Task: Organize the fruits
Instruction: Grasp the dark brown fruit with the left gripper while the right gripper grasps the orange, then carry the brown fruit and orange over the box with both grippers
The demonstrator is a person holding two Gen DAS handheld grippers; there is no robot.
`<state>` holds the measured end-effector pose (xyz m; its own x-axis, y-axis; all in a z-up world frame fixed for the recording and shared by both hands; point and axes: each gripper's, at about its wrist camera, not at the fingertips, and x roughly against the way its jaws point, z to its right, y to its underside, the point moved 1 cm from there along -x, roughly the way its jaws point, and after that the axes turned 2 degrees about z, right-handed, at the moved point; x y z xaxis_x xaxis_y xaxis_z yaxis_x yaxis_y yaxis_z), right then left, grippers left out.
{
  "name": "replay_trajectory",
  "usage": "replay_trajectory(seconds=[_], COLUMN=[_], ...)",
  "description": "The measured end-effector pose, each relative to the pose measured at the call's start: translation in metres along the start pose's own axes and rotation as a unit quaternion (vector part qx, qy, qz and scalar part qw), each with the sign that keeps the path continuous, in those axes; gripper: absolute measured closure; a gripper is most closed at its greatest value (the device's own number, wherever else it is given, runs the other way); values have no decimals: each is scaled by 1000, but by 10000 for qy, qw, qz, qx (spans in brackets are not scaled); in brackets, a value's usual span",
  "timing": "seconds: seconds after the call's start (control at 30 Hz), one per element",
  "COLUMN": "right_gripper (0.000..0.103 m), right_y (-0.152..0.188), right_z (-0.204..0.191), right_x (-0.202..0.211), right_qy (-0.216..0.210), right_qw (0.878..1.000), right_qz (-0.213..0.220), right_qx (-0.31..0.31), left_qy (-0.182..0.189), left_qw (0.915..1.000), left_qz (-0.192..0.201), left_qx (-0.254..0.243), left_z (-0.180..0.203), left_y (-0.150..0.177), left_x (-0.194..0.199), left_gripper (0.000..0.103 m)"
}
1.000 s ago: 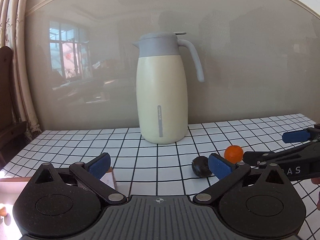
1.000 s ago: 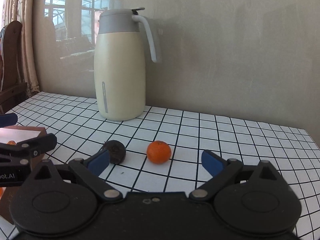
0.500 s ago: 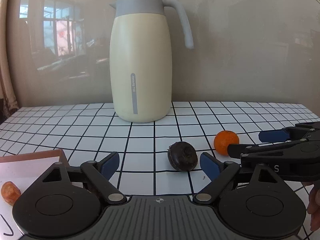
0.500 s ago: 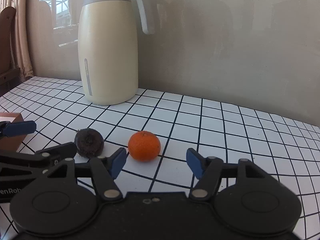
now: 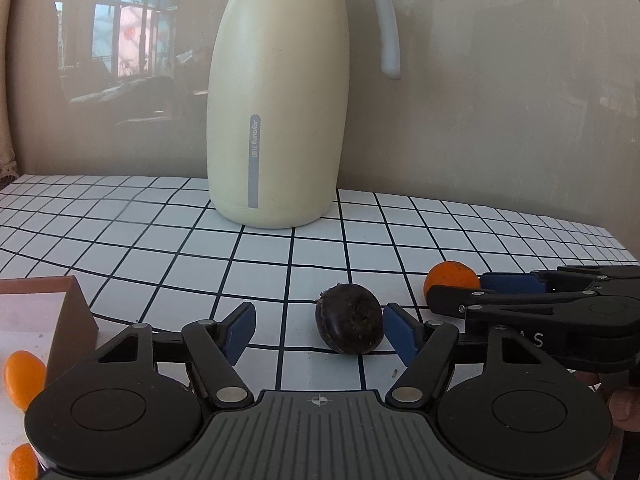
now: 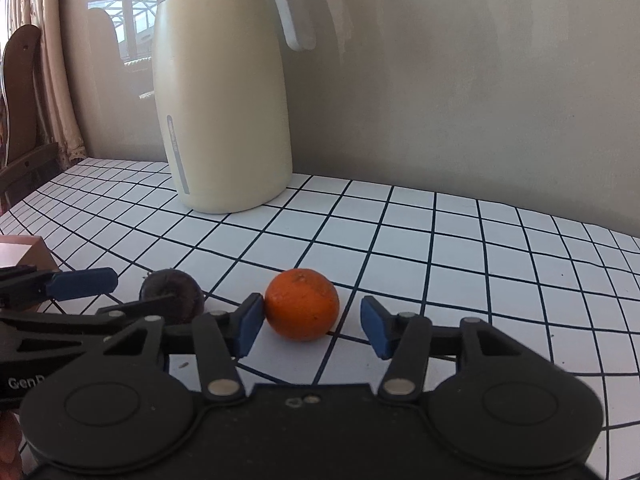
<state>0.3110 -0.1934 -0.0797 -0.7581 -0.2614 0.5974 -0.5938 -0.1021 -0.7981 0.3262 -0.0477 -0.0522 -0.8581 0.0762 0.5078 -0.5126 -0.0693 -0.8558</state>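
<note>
A dark wrinkled fruit (image 5: 349, 324) lies on the checked tablecloth between the open blue pads of my left gripper (image 5: 320, 330), close to the right pad. It also shows in the right wrist view (image 6: 173, 293). An orange mandarin (image 6: 302, 304) lies between the open pads of my right gripper (image 6: 312, 326), touching or nearly touching the left pad. The mandarin also shows in the left wrist view (image 5: 451, 278), partly hidden behind my right gripper (image 5: 496, 288).
A tall cream thermos jug (image 5: 280, 104) with a grey lid and handle stands behind the fruits by the wall. A brown box (image 5: 52, 320) at the left holds small orange fruits (image 5: 24, 372). The table's right edge (image 5: 624, 240) is near.
Both grippers have moved forward and lower toward the table. The dark fruit now lies between my left pads and the mandarin between my right pads. Both stay open.
</note>
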Motion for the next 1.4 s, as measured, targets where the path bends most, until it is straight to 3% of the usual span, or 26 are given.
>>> replay_trajectory(seconds=[0.1, 0.17, 0.43, 0.47, 0.5, 0.57, 0.8, 1.07, 1.4], right_gripper=[59, 70, 71, 71, 70, 70, 70, 70, 70], right_y=[0, 1, 6, 7, 7, 9, 14, 25, 36], right_z=[6, 5, 19, 20, 22, 24, 24, 17, -1], right_x=[-6, -7, 7, 8, 9, 12, 21, 61, 131], right_qy=[-189, -163, 133, 150, 145, 161, 291, 517, 612], right_qw=[9996, 9998, 9999, 9998, 9998, 9998, 9996, 9987, 9980], right_qz=[-95, -52, -21, -33, -47, -62, -48, -34, 170], right_qx=[-168, -79, 85, 112, 124, 128, 36, 23, 57], left_qy=[3, 19, -57, -63, -86, -180, -70, 47, 170], left_qw=[10000, 10000, 9991, 9988, 9986, 9982, 9985, 9988, 9975], left_qz=[-40, -63, -94, -104, -132, -181, -174, 32, 243], left_qx=[16, 26, -414, -470, -511, -540, -509, -487, -644], left_z=[2, 4, 28, 31, 33, 34, 33, 38, 43], left_y=[1, 1, -1, -1, 0, -1, 2, 12, 34], left_x=[-3, -8, -15, -15, -16, -18, -13, 30, 110], left_gripper=[33, 34, 34, 39, 51, 62, 62, 62, 62])
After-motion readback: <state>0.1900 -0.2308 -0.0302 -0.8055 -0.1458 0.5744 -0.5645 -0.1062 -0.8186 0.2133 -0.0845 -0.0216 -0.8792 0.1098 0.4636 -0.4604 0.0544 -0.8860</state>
